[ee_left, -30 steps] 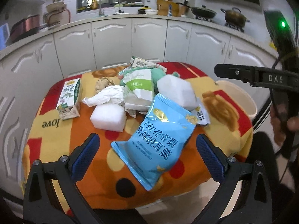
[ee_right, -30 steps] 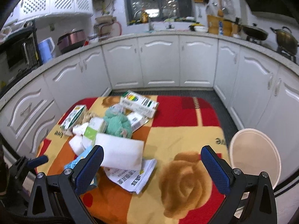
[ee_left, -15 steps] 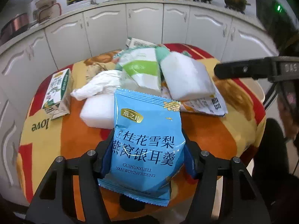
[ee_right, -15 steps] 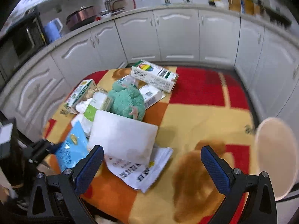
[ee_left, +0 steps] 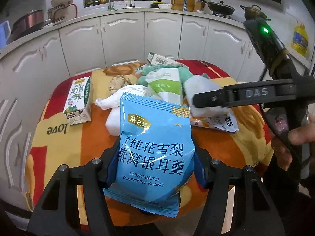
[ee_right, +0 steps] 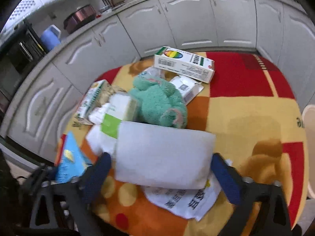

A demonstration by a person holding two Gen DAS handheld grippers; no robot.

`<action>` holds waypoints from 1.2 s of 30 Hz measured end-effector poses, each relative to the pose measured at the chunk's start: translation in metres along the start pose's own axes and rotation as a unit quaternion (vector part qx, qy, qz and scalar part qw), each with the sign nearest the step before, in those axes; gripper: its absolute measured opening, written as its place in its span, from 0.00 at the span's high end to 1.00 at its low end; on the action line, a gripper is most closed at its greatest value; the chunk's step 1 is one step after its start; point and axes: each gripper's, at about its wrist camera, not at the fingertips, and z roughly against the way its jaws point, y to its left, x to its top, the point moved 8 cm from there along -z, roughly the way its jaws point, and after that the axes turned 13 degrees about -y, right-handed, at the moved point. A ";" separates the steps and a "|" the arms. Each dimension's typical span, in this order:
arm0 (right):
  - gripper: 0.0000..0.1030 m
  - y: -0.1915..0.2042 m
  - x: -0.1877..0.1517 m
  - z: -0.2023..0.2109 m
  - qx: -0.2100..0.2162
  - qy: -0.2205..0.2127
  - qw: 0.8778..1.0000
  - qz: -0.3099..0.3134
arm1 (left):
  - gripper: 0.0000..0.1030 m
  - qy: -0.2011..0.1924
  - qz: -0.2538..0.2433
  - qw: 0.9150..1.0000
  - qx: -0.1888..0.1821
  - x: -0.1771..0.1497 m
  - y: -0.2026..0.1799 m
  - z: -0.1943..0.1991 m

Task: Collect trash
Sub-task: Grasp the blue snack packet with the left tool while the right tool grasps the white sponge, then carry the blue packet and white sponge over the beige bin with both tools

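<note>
My left gripper (ee_left: 155, 163) is shut on a blue snack bag (ee_left: 155, 145) and holds it upright above the near edge of the table. The bag also shows at the lower left of the right wrist view (ee_right: 69, 161). My right gripper (ee_right: 159, 171) has its fingers on either side of a white foam block (ee_right: 163, 155); I cannot tell whether the pads touch it. The pile behind holds a milk carton (ee_left: 78, 98), a white and green pouch (ee_left: 167, 84), crumpled white paper (ee_left: 122, 94) and a medicine box (ee_right: 183, 64).
A green plush toy (ee_right: 159, 104) lies in the pile. A printed white bag (ee_right: 187, 200) lies under the foam block. The table carries a red, orange and yellow cloth (ee_right: 246, 114). A beige bin (ee_right: 309, 137) stands at the right. White cabinets (ee_left: 122, 39) curve behind.
My left gripper closed on the blue bag and lifted it upright. My right gripper moved down and forward and narrowed around the white foam block.
</note>
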 end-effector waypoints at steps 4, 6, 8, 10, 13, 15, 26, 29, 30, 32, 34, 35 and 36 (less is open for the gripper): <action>0.16 -0.007 0.007 0.024 0.015 -0.030 0.999 -0.006 | 0.41 -0.009 0.005 1.000 -0.007 0.007 -0.003 0.006; 0.16 -0.009 0.014 0.042 0.024 -0.052 0.998 -0.009 | 0.41 -0.017 0.008 1.000 -0.018 0.015 -0.008 0.010; 0.16 -0.016 0.022 0.061 0.023 -0.072 0.997 -0.013 | 0.41 -0.022 0.011 0.999 -0.030 0.023 -0.014 0.012; 0.16 -0.023 0.025 0.071 0.009 -0.082 0.997 -0.008 | 0.41 -0.026 0.008 0.999 -0.040 0.032 -0.024 0.013; 0.15 -0.041 0.029 0.089 -0.011 -0.096 0.995 -0.012 | 0.41 -0.029 0.003 0.998 -0.052 0.041 -0.040 0.013; 0.15 -0.053 0.031 0.096 -0.019 -0.099 0.995 -0.018 | 0.41 -0.029 -0.001 0.998 -0.064 0.049 -0.054 0.009; 0.15 -0.150 0.030 0.142 -0.094 -0.127 0.985 -0.069 | 0.41 -0.013 -0.037 0.994 -0.107 0.078 -0.130 -0.029; 0.15 -0.177 0.024 0.152 -0.113 -0.129 0.981 -0.090 | 0.41 -0.004 -0.042 0.992 -0.121 0.083 -0.152 -0.041; 0.15 -0.182 0.024 0.155 -0.115 -0.130 0.980 -0.095 | 0.41 -0.001 -0.047 0.991 -0.124 0.084 -0.160 -0.046; 0.15 -0.197 0.021 0.161 -0.124 -0.132 0.978 -0.106 | 0.41 0.001 -0.054 0.990 -0.127 0.087 -0.174 -0.052; 0.15 -0.210 0.017 0.167 -0.137 -0.133 0.976 -0.110 | 0.41 0.003 -0.060 0.989 -0.134 0.091 -0.186 -0.058; 0.15 -0.217 0.015 0.170 -0.145 -0.133 0.974 -0.112 | 0.41 0.006 -0.060 0.989 -0.138 0.094 -0.193 -0.062; 0.15 -0.225 0.013 0.173 -0.154 -0.133 0.972 -0.115 | 0.41 0.008 -0.060 0.988 -0.142 0.097 -0.200 -0.067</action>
